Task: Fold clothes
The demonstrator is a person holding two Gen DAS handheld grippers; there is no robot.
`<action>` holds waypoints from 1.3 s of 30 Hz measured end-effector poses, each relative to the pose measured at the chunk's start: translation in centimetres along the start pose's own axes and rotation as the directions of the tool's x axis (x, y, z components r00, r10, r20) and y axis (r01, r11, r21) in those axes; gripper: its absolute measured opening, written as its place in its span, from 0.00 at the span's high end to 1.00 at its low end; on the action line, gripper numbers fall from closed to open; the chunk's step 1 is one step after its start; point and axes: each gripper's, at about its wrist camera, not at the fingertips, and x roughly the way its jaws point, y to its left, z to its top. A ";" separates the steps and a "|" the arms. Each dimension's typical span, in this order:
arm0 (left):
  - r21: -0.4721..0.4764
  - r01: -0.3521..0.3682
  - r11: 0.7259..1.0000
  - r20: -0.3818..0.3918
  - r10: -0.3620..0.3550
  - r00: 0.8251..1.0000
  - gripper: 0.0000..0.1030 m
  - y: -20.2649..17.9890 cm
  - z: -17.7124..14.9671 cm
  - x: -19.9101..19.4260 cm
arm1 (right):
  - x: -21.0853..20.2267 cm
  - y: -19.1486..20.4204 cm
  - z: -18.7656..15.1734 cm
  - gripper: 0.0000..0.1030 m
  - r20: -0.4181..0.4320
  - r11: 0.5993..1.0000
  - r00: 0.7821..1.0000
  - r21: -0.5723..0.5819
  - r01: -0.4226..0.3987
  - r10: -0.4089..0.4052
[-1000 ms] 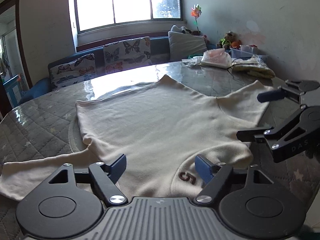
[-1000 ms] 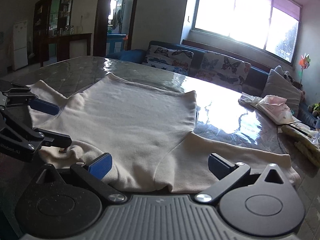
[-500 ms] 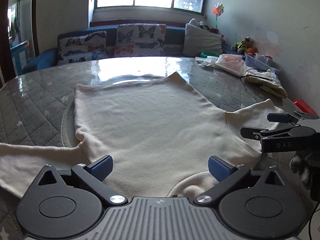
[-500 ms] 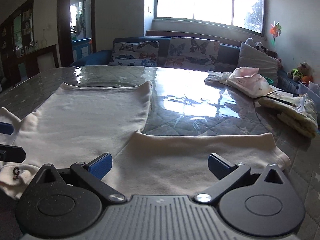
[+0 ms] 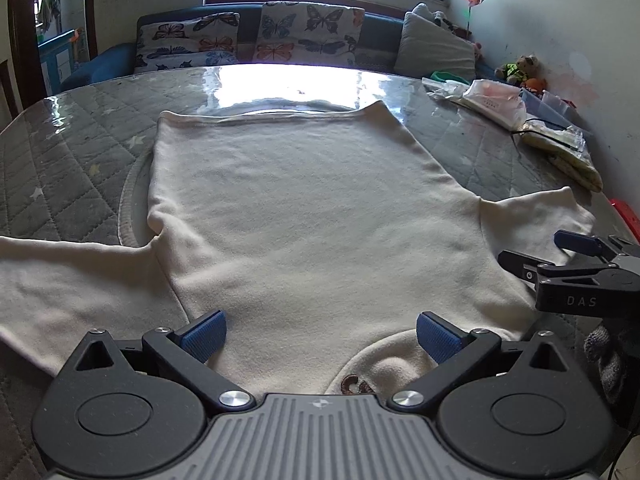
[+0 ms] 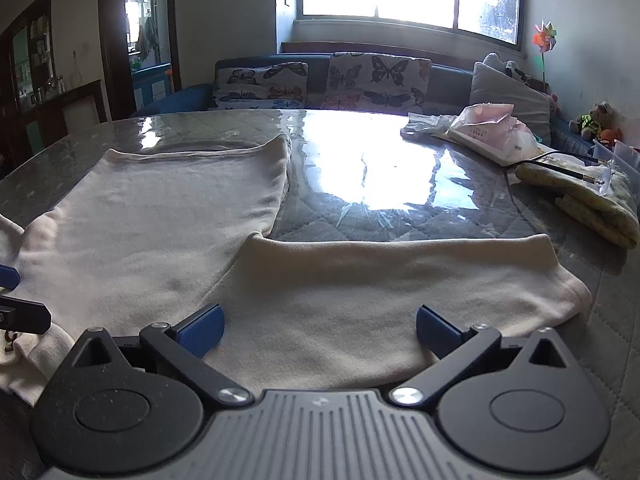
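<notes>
A cream sweatshirt (image 5: pixel 304 216) lies flat on the quilted table, hem at the far side, collar near me with a brown mark (image 5: pixel 354 385). Both sleeves are spread out sideways. My left gripper (image 5: pixel 318 336) is open and empty, just above the collar. My right gripper (image 6: pixel 318 330) is open and empty over the right sleeve (image 6: pixel 392 280); it also shows at the right edge of the left wrist view (image 5: pixel 560 250). The shirt body (image 6: pixel 160 208) lies to its left. A finger of the left gripper (image 6: pixel 24 314) shows at the left edge of the right wrist view.
The table (image 6: pixel 380 184) has a glossy cover over grey quilting. At its right stand a plastic bag with a pink packet (image 6: pixel 492 128) and a folded yellowish cloth (image 6: pixel 592 200). A red object (image 5: pixel 626 216) lies at the right edge. A sofa with butterfly cushions (image 5: pixel 248 40) stands behind.
Both grippers swung to face the far window and drew back toward the near edge. The left jaws opened wider. The right gripper moved right, from the collar to over the right sleeve.
</notes>
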 end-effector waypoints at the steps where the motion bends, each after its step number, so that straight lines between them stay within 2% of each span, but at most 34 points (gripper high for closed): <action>1: 0.002 -0.009 1.000 -0.004 0.009 1.000 0.00 -0.1 0.0 0.1 | 0.0 0.0 0.0 0.00 0.000 1.000 1.000 -0.001 0.000 0.000; 7: 0.006 -0.054 0.999 -0.021 0.054 0.998 0.00 -0.8 0.3 0.5 | 0.1 -0.1 0.0 0.00 0.000 1.000 1.000 0.001 -0.001 0.001; 39: -0.005 -0.097 0.995 -0.043 0.097 0.994 0.00 -1.3 0.8 0.9 | 0.1 -0.2 -0.1 0.00 0.000 1.000 1.000 0.010 -0.010 0.010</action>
